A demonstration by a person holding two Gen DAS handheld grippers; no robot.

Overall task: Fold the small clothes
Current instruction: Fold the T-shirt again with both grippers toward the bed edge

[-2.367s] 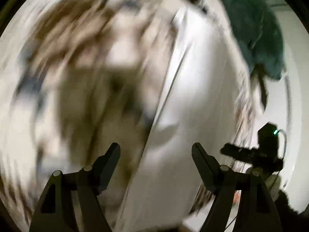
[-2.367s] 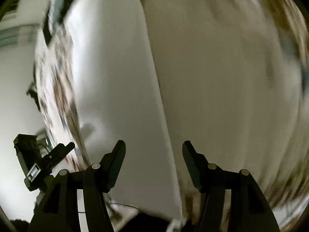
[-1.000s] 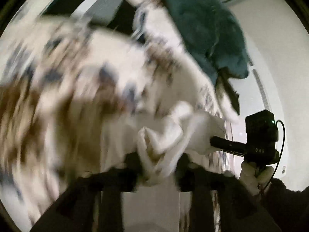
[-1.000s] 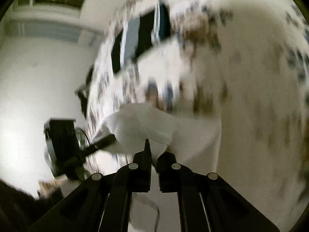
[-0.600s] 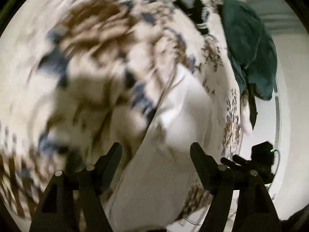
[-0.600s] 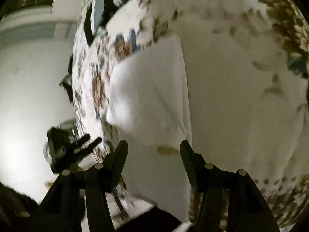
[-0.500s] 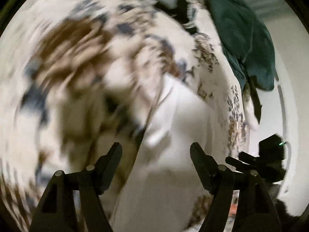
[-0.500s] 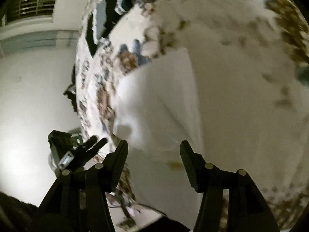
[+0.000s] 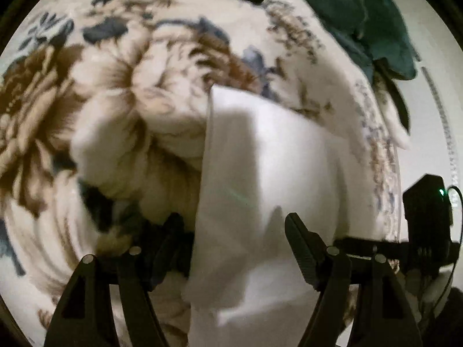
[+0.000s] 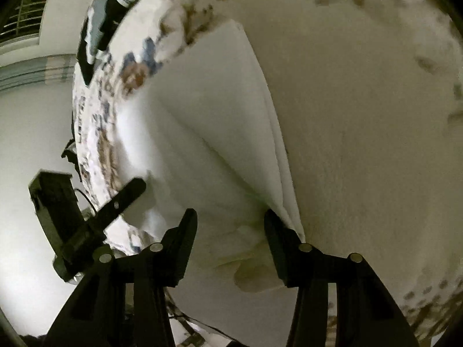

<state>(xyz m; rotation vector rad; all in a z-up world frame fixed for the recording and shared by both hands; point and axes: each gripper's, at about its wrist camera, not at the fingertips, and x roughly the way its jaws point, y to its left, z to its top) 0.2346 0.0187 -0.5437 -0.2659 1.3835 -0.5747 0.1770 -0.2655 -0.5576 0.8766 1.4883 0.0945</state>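
Note:
A small white garment lies folded on a floral bedspread. In the left wrist view my left gripper is open, its jaws straddling the garment's near left edge. In the right wrist view the same white garment shows a layered fold edge on its right side. My right gripper is open over the garment's near right corner, the right finger at the fold edge. Each gripper shows in the other's view: the right one, the left one.
A dark green garment lies heaped at the bed's far right. Dark items lie at the bed's far end. The bed edge runs just right of the white garment, with pale floor beyond.
A second ago both grippers were shut on the bunched white garment and held it up. They have since let go and opened. The garment now lies flat, and both grippers have come down low over its near edge.

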